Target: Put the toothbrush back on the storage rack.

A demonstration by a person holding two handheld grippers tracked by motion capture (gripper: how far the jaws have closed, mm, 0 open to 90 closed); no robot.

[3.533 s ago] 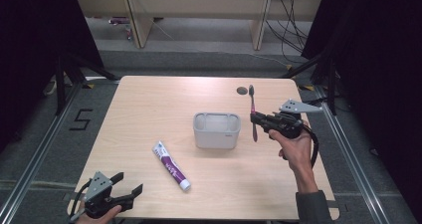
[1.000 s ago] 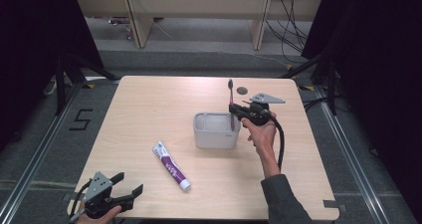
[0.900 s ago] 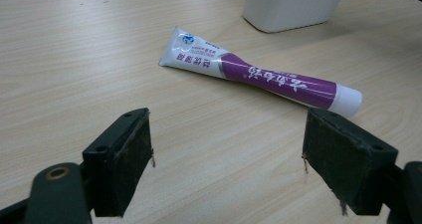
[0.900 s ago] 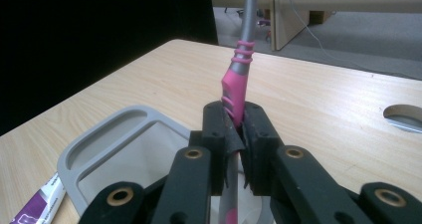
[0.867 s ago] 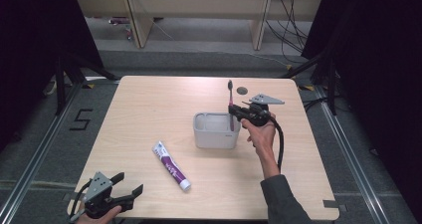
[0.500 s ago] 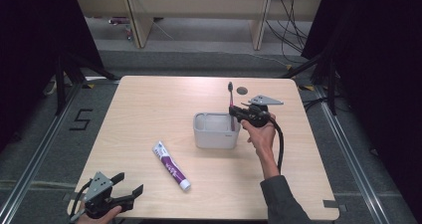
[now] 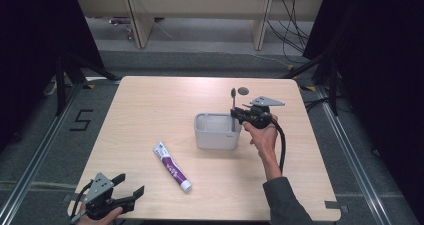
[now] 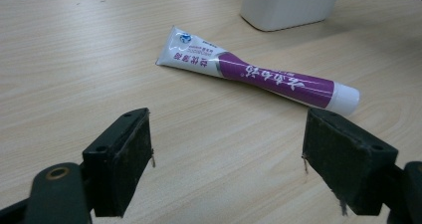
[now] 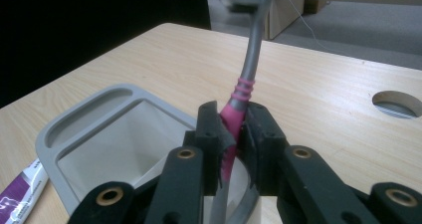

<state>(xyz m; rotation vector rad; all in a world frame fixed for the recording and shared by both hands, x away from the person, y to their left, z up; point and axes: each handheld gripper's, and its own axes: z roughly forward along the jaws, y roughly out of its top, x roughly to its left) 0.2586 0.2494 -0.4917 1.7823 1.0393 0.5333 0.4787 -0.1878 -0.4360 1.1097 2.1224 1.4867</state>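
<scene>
The right gripper (image 7: 239, 116) stood over the right end of the grey rectangular plastic holder (image 7: 216, 130) on the pale wooden bench (image 7: 150, 110). Its jaws, which had just been easing apart, lay narrowly set around the pink grip of the grey-and-pink toothbrush (image 9: 242, 92). The brush stood nearly upright, bristles up, handle end inside the holder's small round compartment, so the coming release turned on that vertical axis. The left gripper (image 7: 122, 197) rested wide open and empty, the purple-and-white toothpaste tube (image 8: 259, 76) lying crosswise just beyond its jaws.
</scene>
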